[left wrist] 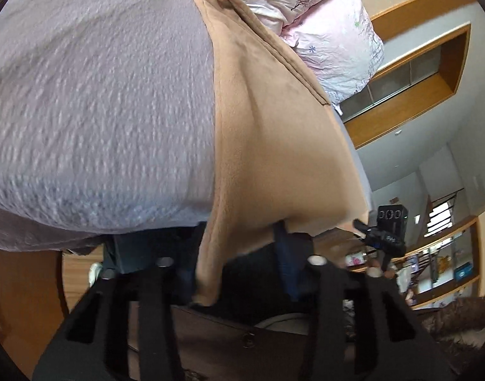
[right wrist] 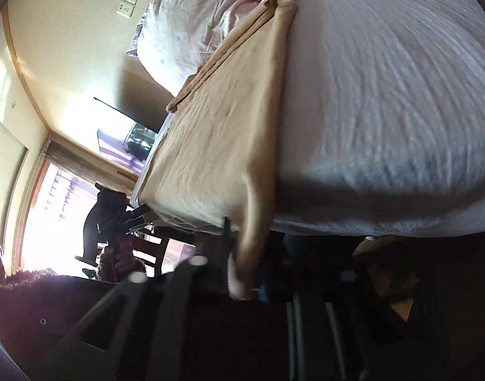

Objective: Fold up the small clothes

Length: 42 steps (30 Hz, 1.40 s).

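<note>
Left wrist view: left gripper (left wrist: 239,273) clamps the tan garment (left wrist: 274,146), stretched ahead over the bed (left wrist: 99,111). Right gripper (right wrist: 245,270) clamps the same garment edge beside it.

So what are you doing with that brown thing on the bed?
A person is folding a tan garment on a bed, with a gripper in each hand. The left gripper and the right gripper each pinch its near edge, lifted off the bed. The far end rests by a flowered quilt.
</note>
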{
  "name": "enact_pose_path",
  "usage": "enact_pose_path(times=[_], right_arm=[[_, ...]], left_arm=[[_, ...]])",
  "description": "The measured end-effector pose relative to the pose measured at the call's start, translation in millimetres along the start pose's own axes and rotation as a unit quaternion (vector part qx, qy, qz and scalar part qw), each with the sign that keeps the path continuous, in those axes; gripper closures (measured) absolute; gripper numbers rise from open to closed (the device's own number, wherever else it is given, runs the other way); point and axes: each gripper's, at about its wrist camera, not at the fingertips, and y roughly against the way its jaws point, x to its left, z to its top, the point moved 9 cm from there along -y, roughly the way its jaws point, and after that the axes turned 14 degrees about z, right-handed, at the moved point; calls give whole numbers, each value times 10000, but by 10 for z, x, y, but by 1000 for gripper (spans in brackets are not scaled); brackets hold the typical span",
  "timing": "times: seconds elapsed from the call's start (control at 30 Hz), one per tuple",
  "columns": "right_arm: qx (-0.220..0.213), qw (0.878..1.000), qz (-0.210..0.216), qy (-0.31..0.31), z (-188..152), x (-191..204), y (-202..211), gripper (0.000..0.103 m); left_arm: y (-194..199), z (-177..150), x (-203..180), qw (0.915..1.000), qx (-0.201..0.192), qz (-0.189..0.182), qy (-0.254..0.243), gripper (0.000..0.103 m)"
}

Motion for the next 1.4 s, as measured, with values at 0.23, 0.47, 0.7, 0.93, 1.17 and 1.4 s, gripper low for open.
enact_pose_path(times=[0.23, 0.47, 0.7, 0.93, 1.17, 1.4], right_arm=[[-438, 9936, 436, 950, 437, 757, 237, 96], [-1391, 9789, 259, 1475, 1907, 1087, 18, 96], [-1972, 9759, -862, 366, 3338, -26, -510, 96], [-1932, 9705, -1391, -379, 3873, -786, -883, 96], [-2038, 9599, -1642, -1000, 4023, -1193, -1045, 62], [-2267, 9620, -1504, -223, 3981, -706, -813, 27]], left_arm=[[532, 231, -330, 9968, -467, -646, 66, 99], [637, 1601, -411, 9908, -1338, -194, 103, 99], [-199, 2990, -132, 9895, -1156, 478, 718, 99], [-559, 3515, 148, 9880, -927, 677, 1034, 99], [-654, 3623, 354, 9842, -592, 207, 1658, 97], [-37, 3594, 574, 9691, -1499, 180, 1948, 10]])
